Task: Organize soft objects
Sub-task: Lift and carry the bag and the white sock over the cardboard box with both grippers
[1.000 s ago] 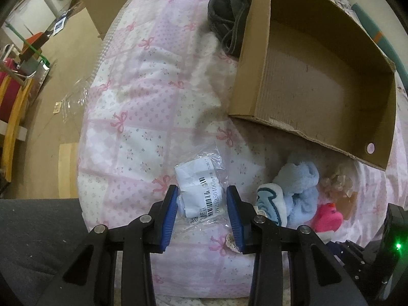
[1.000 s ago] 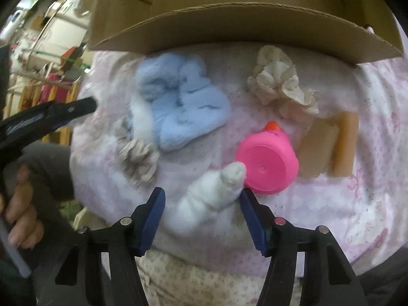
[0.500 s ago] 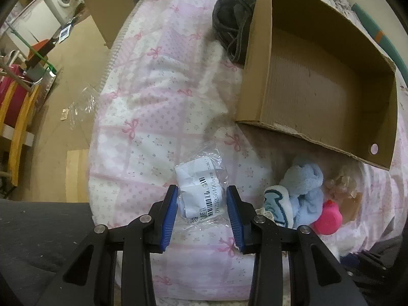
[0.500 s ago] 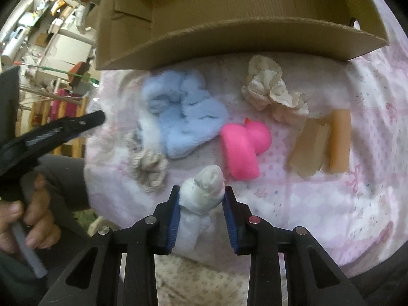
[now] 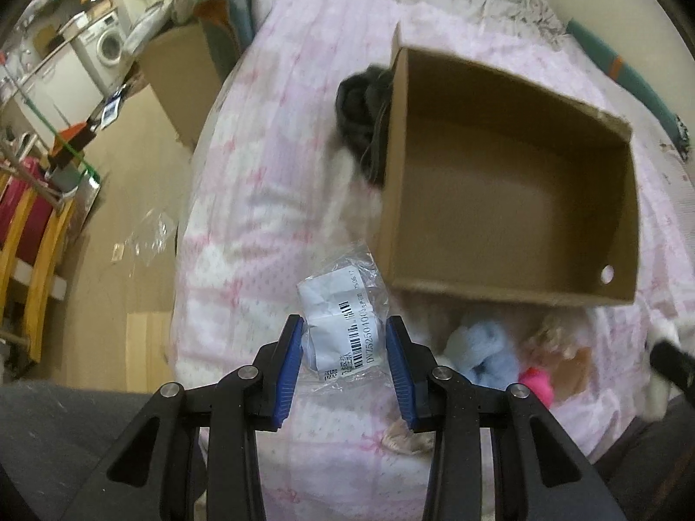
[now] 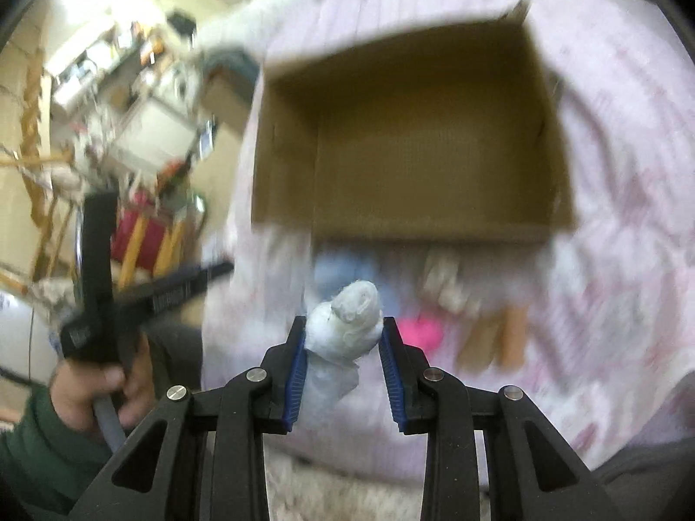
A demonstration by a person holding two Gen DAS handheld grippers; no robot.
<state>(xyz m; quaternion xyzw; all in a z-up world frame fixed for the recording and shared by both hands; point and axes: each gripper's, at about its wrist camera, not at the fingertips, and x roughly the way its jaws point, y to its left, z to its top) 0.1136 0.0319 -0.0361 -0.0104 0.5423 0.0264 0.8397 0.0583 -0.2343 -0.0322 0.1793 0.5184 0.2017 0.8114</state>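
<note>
We are clenching a crinkly bagged packet (image 5: 343, 325) in the left tongs (image 5: 343, 367) and a limp white roll (image 6: 345, 325) in the right tongs (image 6: 341, 367), both light and squashy, best pinched mid-body. Both are hanging over the pink quilt (image 5: 269, 173), with the box (image 5: 508, 199) at twelve to one o'clock and cluttered room at nine.
</note>
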